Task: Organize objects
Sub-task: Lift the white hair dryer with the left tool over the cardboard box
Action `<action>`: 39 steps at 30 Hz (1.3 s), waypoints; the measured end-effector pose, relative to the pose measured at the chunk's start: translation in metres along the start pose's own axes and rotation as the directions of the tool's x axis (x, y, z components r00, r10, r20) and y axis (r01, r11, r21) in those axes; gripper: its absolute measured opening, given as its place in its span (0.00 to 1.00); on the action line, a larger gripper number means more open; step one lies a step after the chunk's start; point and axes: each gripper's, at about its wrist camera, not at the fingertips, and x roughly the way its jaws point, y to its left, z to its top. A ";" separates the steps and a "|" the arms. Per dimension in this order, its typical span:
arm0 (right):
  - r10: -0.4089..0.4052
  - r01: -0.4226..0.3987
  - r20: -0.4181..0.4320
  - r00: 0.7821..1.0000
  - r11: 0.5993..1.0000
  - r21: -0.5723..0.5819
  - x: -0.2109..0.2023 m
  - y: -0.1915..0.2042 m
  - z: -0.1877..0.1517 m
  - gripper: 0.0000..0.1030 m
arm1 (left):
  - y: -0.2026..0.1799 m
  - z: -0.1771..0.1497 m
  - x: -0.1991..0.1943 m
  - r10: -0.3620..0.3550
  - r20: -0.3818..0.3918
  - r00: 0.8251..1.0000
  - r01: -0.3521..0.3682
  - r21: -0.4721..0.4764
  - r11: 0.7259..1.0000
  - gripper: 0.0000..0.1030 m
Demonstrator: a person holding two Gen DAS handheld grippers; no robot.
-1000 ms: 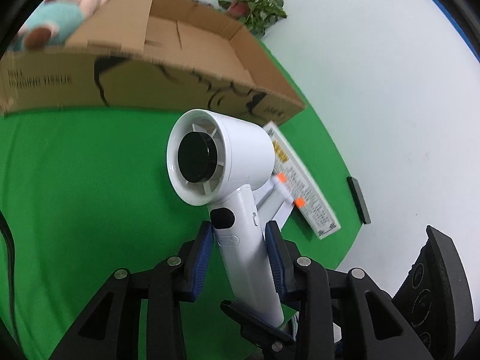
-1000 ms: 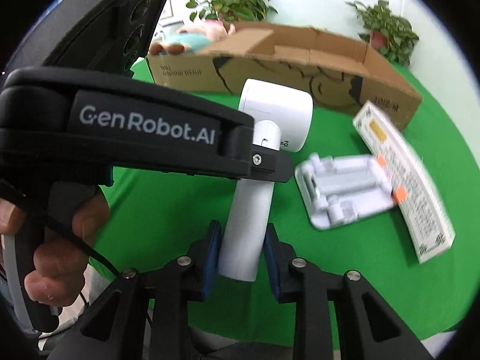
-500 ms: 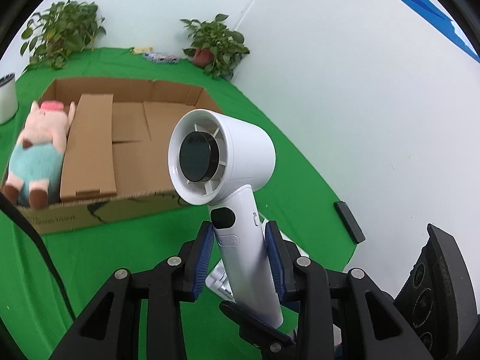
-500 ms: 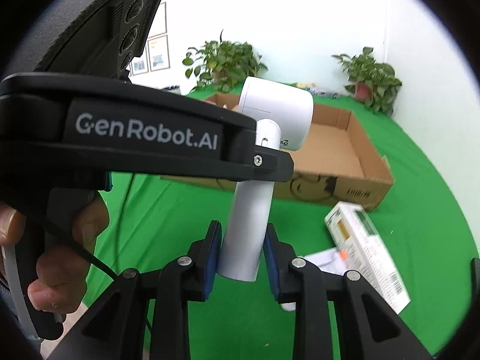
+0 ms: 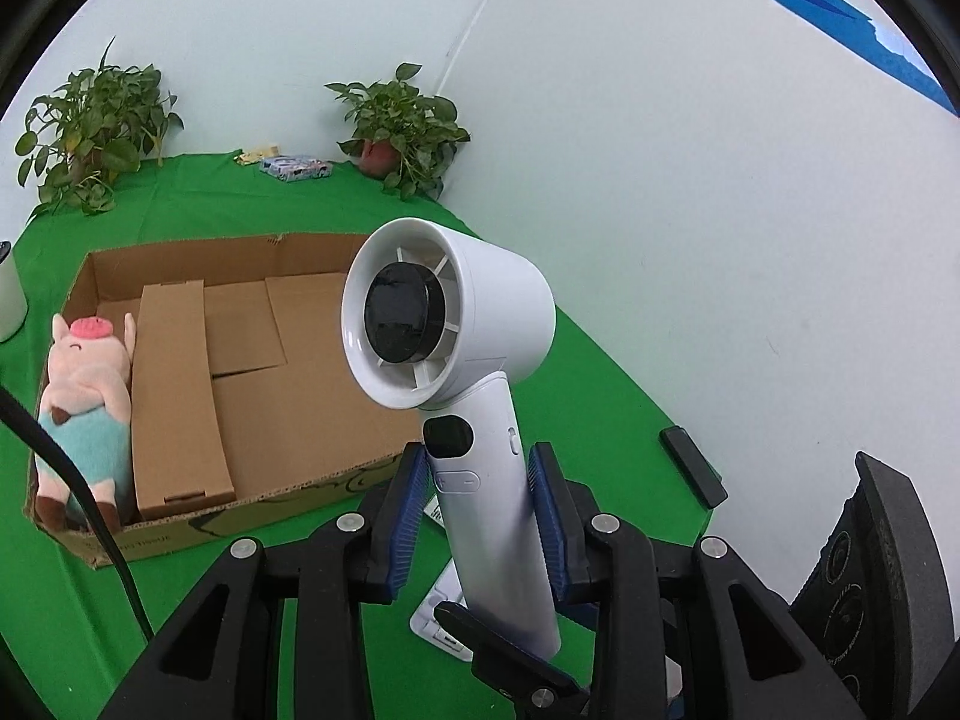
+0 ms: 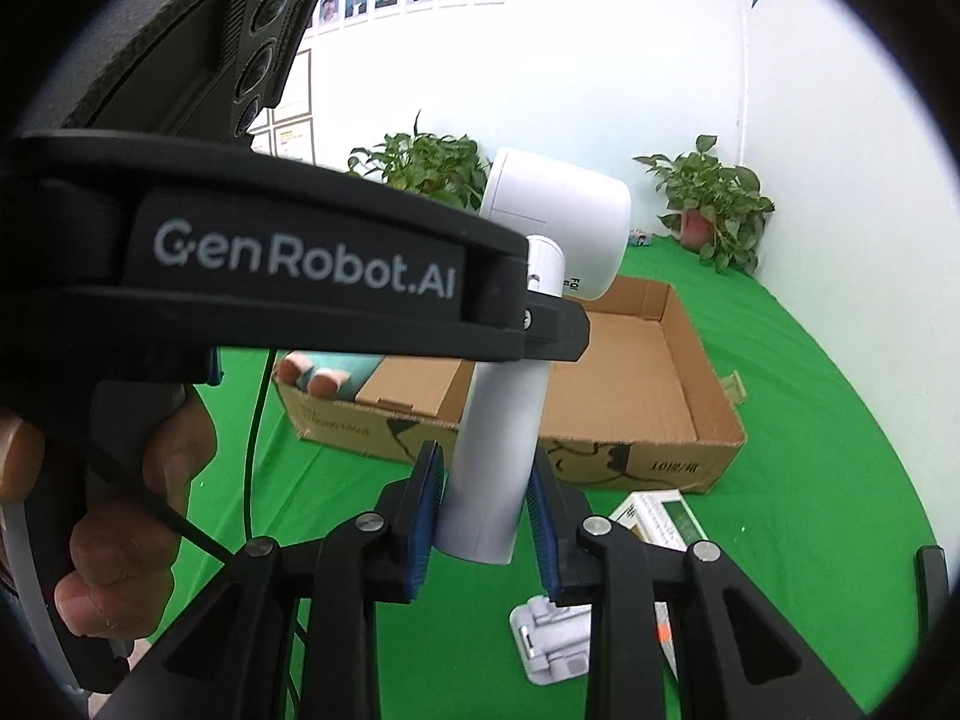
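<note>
A white handheld fan [image 5: 480, 396] with a black hub is held upright above the green table. My left gripper [image 5: 480, 510] is shut on its handle below the buttons. My right gripper [image 6: 486, 510] is shut on the lower end of the same handle [image 6: 498, 450]. The open cardboard box [image 5: 264, 372] lies beyond the fan, with a plush pig [image 5: 84, 396] at its left end. In the right wrist view the box [image 6: 624, 396] is behind the fan, and the left gripper body [image 6: 288, 276] fills the left side.
A white plastic tray [image 6: 552, 636] and a printed carton [image 6: 660, 516] lie on the green cloth in front of the box. A black remote [image 5: 693, 468] lies at the table's right edge. Potted plants [image 5: 402, 132] stand at the back by the wall.
Both grippers have lifted the fan together and tilted the views up. The box now appears lower and further away, and the tray and carton have dropped toward the bottom of the views.
</note>
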 end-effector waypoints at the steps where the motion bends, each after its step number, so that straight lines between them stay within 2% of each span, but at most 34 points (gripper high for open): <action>1: -0.004 0.004 0.003 1.000 1.000 -0.004 0.000 -0.001 0.002 0.26 | -0.002 0.000 -0.004 -0.007 0.001 1.000 0.007 -0.003 1.000 0.30; 8: -0.001 0.001 -0.004 1.000 1.000 -0.028 0.008 -0.003 0.014 0.26 | 0.006 0.014 -0.004 -0.005 0.007 1.000 0.005 -0.028 1.000 0.31; 25: 0.054 -0.056 -0.045 0.998 0.998 -0.040 0.046 -0.005 0.046 0.25 | 0.056 0.061 0.021 0.067 0.003 0.998 -0.067 -0.071 0.995 0.31; 31: 0.080 -0.081 -0.062 0.995 0.996 -0.022 0.073 -0.010 0.053 0.25 | 0.085 0.073 0.042 0.087 -0.016 0.996 -0.088 -0.099 0.991 0.31; 39: 0.140 -0.140 -0.131 0.982 0.990 0.006 0.122 -0.019 0.047 0.25 | 0.134 0.071 0.090 0.105 -0.092 0.990 -0.117 -0.142 0.983 0.31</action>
